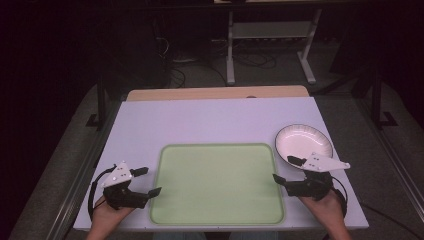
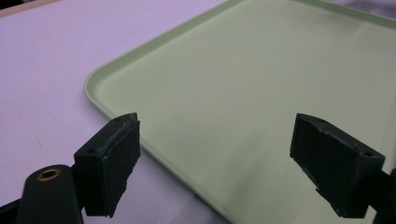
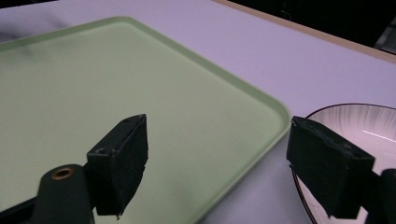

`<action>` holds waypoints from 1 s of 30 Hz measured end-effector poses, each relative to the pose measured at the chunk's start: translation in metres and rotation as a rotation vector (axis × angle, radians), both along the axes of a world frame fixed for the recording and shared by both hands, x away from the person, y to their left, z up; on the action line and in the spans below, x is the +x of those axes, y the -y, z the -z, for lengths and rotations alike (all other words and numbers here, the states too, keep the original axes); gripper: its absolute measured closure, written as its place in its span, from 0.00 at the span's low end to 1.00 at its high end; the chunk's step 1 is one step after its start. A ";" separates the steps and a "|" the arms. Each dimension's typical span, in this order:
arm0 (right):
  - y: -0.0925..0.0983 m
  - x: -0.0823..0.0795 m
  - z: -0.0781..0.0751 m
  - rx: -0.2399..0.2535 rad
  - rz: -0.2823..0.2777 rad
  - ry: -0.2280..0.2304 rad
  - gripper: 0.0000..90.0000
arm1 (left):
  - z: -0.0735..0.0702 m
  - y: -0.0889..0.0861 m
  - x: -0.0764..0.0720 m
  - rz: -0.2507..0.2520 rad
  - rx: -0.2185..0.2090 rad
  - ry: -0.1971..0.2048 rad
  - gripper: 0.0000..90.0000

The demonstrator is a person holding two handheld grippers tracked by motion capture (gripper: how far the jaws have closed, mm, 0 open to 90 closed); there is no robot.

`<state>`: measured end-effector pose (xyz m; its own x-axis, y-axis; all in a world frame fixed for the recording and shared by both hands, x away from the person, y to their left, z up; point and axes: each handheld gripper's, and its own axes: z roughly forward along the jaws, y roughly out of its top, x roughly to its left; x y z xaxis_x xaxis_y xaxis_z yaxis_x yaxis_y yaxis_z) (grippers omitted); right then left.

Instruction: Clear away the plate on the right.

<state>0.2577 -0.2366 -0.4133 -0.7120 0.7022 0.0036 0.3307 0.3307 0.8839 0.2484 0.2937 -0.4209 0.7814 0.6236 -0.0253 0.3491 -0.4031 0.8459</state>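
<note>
High view: both claws released, flanking an empty tray.

The left claw (image 1: 142, 181) hangs with jaws spread over the green tray's (image 1: 217, 212) left edge; the right claw (image 1: 287, 170) is likewise agape between the tray's right edge and the white bowl (image 1: 300, 138), gripping nothing. The bowl sits on the table (image 1: 200, 120), just beside the tray. Judging by that closeness, a careless swing of the right claw could knock the bowl's rim.

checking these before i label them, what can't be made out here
- Bowl: right gripper view, near side hidden behind the right jaw, cut by the frame edge.
- Tray: left gripper view, far and right edges cut off.
- Under the right gripper: high view, bowl rim nearest it covered by the grey plate.
</note>
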 end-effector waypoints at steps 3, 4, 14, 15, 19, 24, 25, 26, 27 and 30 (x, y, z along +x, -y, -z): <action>0.002 -0.001 -0.001 0.003 0.000 -0.005 0.22 | 0.000 0.000 0.000 0.000 0.000 0.000 0.18; 0.003 -0.002 -0.001 0.004 -0.001 -0.006 0.22 | 0.000 0.000 0.000 0.000 0.000 0.000 0.18; 0.009 -0.005 -0.003 0.003 0.000 -0.006 0.22 | 0.000 0.000 0.000 0.000 0.000 0.001 0.18; 0.010 -0.006 -0.003 0.004 0.000 -0.004 0.22 | 0.000 0.000 0.000 0.002 0.002 0.002 0.18; 0.014 -0.007 -0.003 0.004 0.002 -0.007 0.22 | 0.000 0.000 0.000 0.003 0.003 0.002 0.18; 0.021 -0.008 -0.005 0.005 0.010 -0.009 0.22 | 0.000 0.000 0.000 0.000 0.001 0.001 0.18; 0.022 -0.008 -0.005 0.004 0.012 -0.012 0.22 | 0.000 0.000 0.000 0.001 0.001 0.001 0.18; 0.023 -0.009 -0.005 0.004 0.014 -0.014 0.22 | 0.000 0.000 0.000 0.001 0.001 0.001 0.18; 0.025 -0.009 -0.006 0.001 0.016 -0.013 0.22 | 0.000 0.000 0.000 0.001 0.001 0.001 0.18; 0.029 -0.011 -0.007 -0.001 0.022 -0.018 0.22 | 0.000 0.000 0.000 0.000 0.001 0.001 0.18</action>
